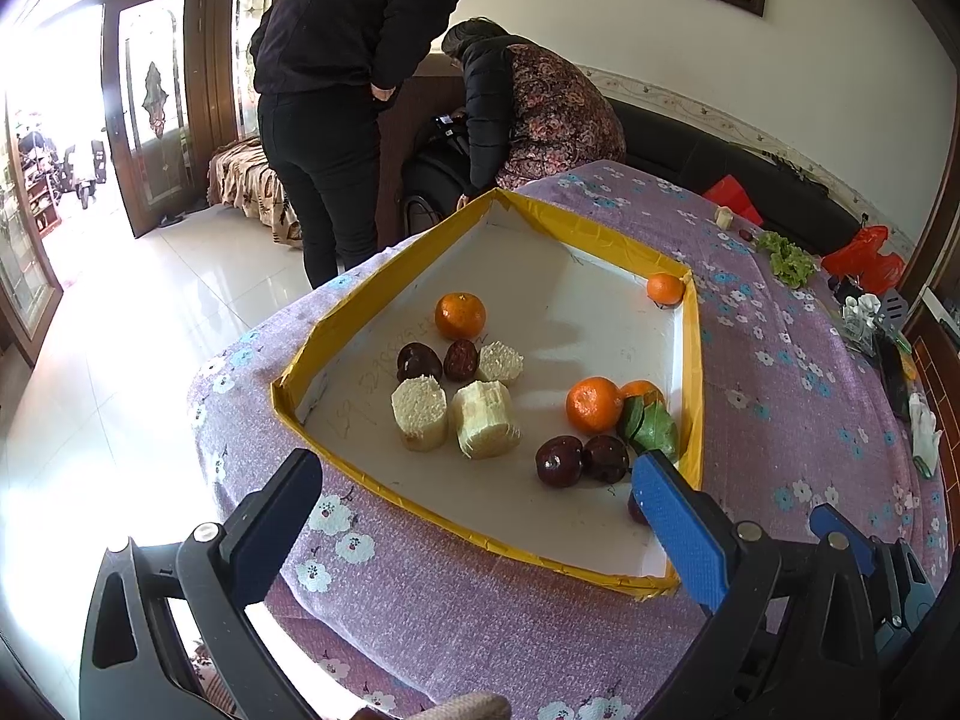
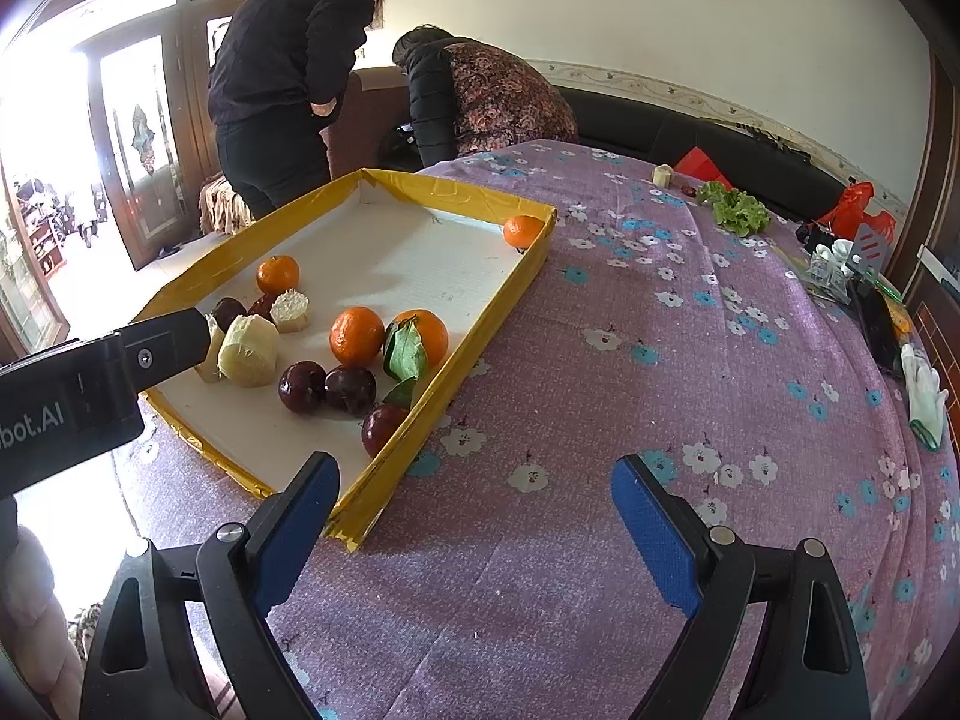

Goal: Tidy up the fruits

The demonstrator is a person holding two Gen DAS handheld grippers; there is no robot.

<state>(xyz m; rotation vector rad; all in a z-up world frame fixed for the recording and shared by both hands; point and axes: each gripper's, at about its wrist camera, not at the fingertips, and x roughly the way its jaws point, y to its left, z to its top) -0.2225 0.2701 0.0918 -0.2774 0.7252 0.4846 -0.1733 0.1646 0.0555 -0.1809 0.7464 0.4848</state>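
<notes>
Surface: purple flowered cloth [image 2: 600,312] over a table, living room behind w/ white tile floor and glass doors.
Left claw [image 1: 480,510]: jaws spread wide, nothing between them; hangs over near edge of the tray, right blue pad [image 1: 678,528] in front of tray's near right corner.
Right claw [image 2: 474,516]: jaws wide too, nothing held; over bare cloth just right of tray, left pad [image 2: 300,528] by tray's near corner.
Tray [image 1: 372,480]: shallow, white floor, yellow taped rim, sits on cloth at table's left side.
Plums, near right: two dark red plums [image 1: 582,459] touching side by side; third one [image 2: 384,429] against right wall, mostly hidden by pad in left view.
Oranges, right: one orange [image 1: 594,403] just behind plums; a second w/ green leaves [image 2: 420,336] beside it, near right wall.
Cane pieces: two pale cut chunks [image 1: 450,420] close together, left of plums; a third smaller chunk [image 1: 499,363] behind.
Dark fruit, mid: two dark red ones [image 1: 438,360] next to small chunk.
Orange, mid: one [image 1: 459,315] behind that cluster.
Orange, far: lone one [image 1: 665,288] in far right corner, touching rim.
Off tray: lettuce [image 2: 738,210], small pale chunk [image 2: 662,174], red bags [image 2: 858,216] at far right of table; white glove [image 2: 927,396] at right edge.
Background: two people [image 2: 288,78] bent over near a dark sofa; framed picture on wall.
</notes>
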